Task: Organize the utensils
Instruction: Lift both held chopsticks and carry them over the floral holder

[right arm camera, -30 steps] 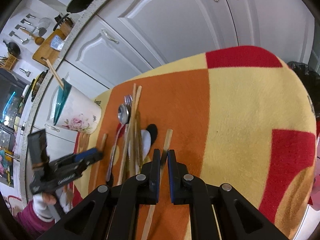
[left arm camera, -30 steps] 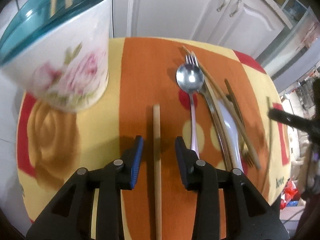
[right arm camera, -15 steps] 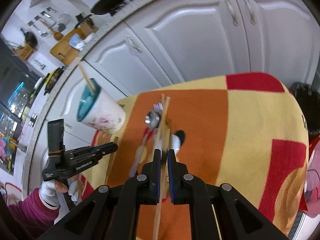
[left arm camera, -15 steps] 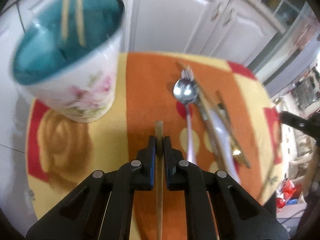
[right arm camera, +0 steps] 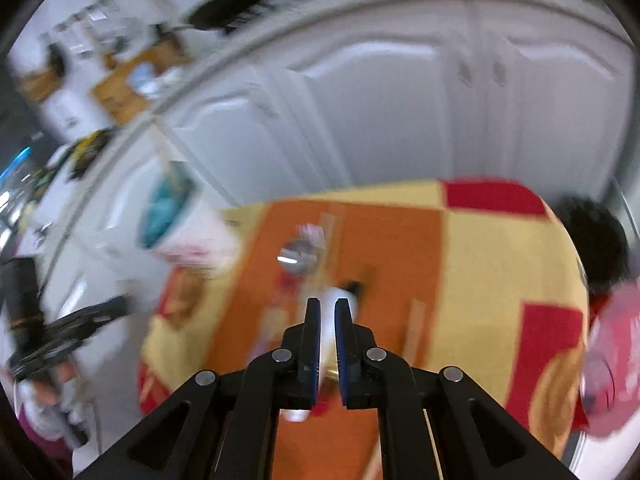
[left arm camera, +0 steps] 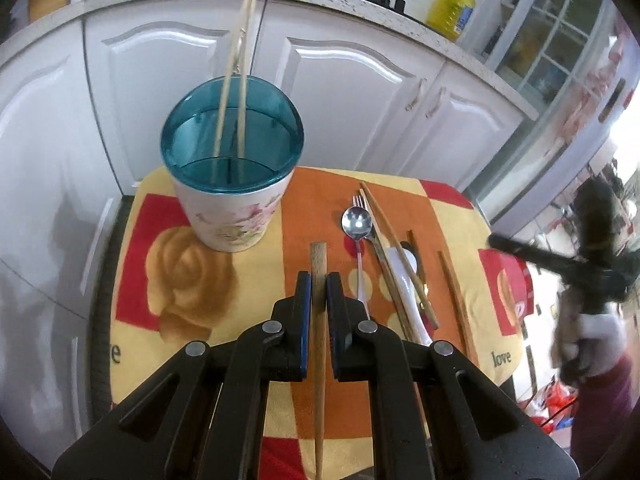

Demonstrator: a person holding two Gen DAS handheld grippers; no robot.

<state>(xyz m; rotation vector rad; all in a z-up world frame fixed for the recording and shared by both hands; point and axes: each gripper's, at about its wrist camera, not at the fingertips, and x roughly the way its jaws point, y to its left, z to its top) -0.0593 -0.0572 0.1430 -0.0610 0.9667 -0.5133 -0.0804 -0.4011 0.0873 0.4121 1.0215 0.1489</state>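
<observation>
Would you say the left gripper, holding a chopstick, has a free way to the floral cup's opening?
Probably yes. The left gripper is shut on its chopstick, and nothing stands between it and the floral cup. The cup's mouth is open, with only two chopsticks leaning inside, leaving room.

We note a table under a red, orange and yellow cloth (left arm camera: pixel 248 320). On it: a floral cup (left arm camera: pixel 234 216), spoon (left arm camera: pixel 357 226), fork (left arm camera: pixel 359 201), loose chopsticks (left arm camera: pixel 456 300).

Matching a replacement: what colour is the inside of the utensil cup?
Teal blue inside the utensil cup, white with pink roses outside; clearest in the left wrist view.
</observation>
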